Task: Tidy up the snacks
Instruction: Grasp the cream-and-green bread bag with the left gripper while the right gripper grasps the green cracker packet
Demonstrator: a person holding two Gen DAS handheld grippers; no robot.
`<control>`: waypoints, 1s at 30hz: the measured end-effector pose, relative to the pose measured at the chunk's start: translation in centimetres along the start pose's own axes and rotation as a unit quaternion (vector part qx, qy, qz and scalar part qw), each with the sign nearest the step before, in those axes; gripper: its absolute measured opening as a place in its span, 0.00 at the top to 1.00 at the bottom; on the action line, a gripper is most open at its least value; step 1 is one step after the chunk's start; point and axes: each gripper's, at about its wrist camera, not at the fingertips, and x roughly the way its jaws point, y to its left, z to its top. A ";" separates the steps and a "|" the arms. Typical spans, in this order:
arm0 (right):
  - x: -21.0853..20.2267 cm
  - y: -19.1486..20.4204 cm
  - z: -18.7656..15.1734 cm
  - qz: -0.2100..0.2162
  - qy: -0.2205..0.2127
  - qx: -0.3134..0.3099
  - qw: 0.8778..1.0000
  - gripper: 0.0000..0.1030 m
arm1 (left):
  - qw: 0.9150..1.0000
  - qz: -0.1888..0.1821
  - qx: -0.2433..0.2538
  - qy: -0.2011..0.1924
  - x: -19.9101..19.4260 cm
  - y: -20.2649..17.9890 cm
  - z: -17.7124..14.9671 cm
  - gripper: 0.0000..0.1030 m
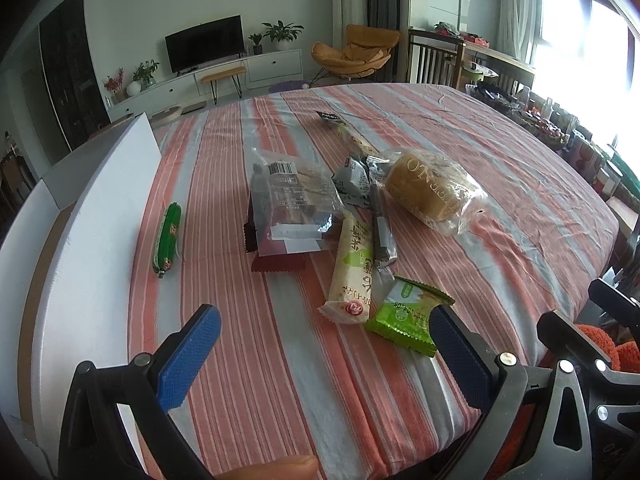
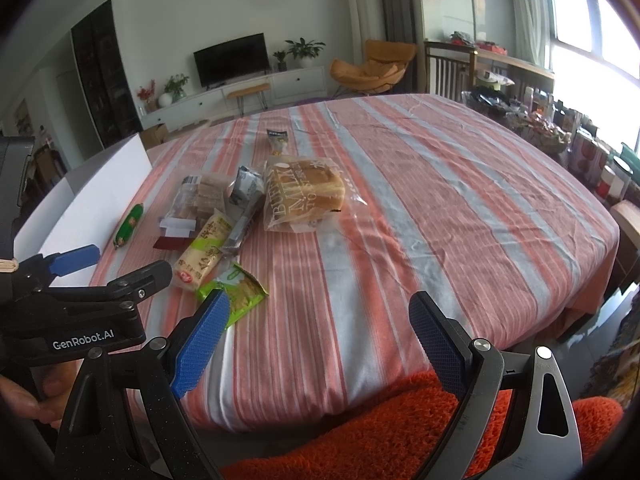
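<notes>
On the striped tablecloth (image 1: 480, 152) the snacks (image 1: 304, 208) lay heaped mid-table; your left gripper (image 1: 326, 344) and right gripper (image 2: 316, 328) gaped wide, empty. You'd best have started with the nearest green packet (image 1: 404, 316).

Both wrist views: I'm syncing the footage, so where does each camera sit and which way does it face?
Left wrist: behind the open left gripper, low at the table's near edge, facing the snack pile and TV wall; a fingertip shows below.
Right wrist: behind the open right gripper, further right, facing likewise; the left gripper shows.
Shared: bread loaf, green sausage, white box.
</notes>
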 end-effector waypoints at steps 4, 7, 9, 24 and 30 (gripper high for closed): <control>0.0 -0.1 0.0 0.002 0.003 0.002 1.000 0.10 | 1.000 0.002 -0.007 0.020 0.9 0.5 -0.3 0.00; -0.1 -0.1 0.0 0.002 0.005 0.001 1.000 0.10 | 0.999 0.005 -0.009 0.039 2.0 0.8 -0.7 0.00; -0.1 -0.1 0.0 0.003 0.006 0.001 1.000 0.10 | 0.998 0.005 -0.011 0.054 2.6 0.9 -1.1 0.00; 0.2 -0.4 0.1 0.007 0.011 0.007 1.000 0.10 | 0.995 0.009 -0.010 0.098 4.7 0.8 -2.2 0.00; 0.2 -0.4 0.1 0.007 0.011 0.007 1.000 0.10 | 0.994 0.011 -0.011 0.111 5.4 1.2 -2.6 0.00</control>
